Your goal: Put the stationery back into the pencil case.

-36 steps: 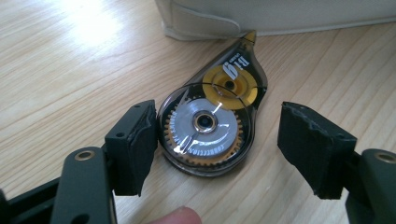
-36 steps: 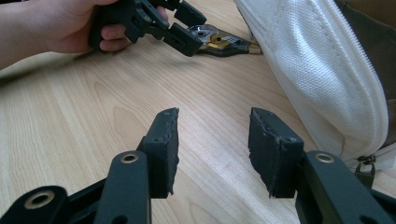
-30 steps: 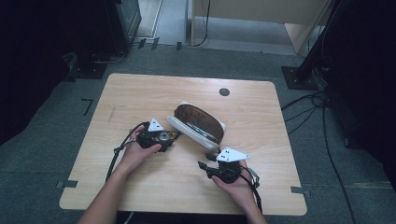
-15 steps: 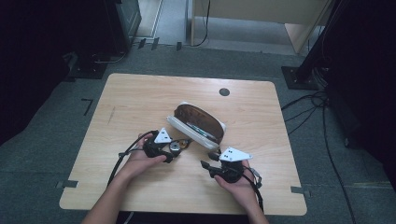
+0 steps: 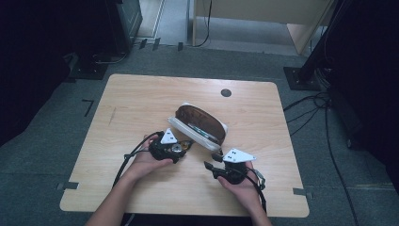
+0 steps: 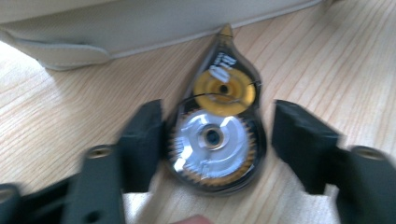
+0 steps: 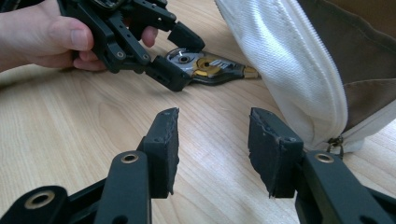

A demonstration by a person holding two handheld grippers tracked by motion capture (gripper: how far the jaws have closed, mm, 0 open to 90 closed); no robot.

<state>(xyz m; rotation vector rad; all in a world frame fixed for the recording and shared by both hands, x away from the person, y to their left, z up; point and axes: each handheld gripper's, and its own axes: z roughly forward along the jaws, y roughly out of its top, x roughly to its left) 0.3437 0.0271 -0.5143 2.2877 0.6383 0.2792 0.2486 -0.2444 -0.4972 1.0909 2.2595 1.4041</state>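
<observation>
Item: correction tape, a clear teardrop housing with a yellow reel and a silver toothed reel. It lies flat on the wooden surface, and its tip points at and almost touches the pencil case

Container: the pencil case is white fabric with a brown lining. It is unzipped and gaping, and it lies slantwise near the middle of the surface, with the zip pull at the end nearer the right claw

Left claw: it is set down low over the correction tape, with the tape lodged between its jaws. The jaws have just been closing. In the blurred left gripper view, one pad is seen against the housing's side and the other a slight gap off, so a firm clamp is not yet shown. In the right gripper view the claw is seen gripped by a hand

Right claw: it is held just above the surface beside the zip end of the pencil case. Its jaws are apart with nothing between them

Step in hand: judged to be the pick-up of the correction tape, presumably so it can be stowed in the open pencil case

Next move: the squeeze is to be finished until both pads bear on the wide part of the housing. The smooth rounded plastic is judged likely to twist or slip if it is pinched off-centre. The tape is then to be lifted clear and carried over the near lip of the pencil case. The right claw is well placed for the lip to be steadied or held open, should that be needed
</observation>
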